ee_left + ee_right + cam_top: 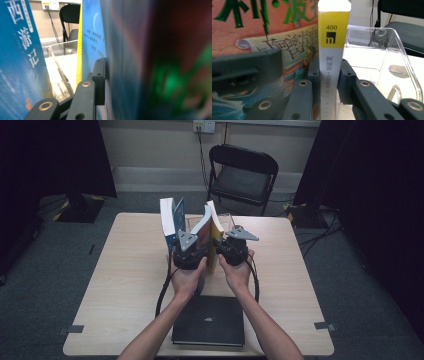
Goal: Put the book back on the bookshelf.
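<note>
right gripper view first: with right claw (329, 72) clamped on the slim yellow-and-white-spined paperback (333, 37), upright at mid worktop (125, 280) beside the clear plastic book stand (397, 50), and left claw (117, 80) pinching the blue-backed picture-cover book (92, 37) just left, lower both squarely, avoid tilting, release gently.

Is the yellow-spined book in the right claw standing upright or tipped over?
Upright. The yellow-spined book stands with its spine vertical, pinched between the right claw's pads, beside the clear bookstand.
</note>
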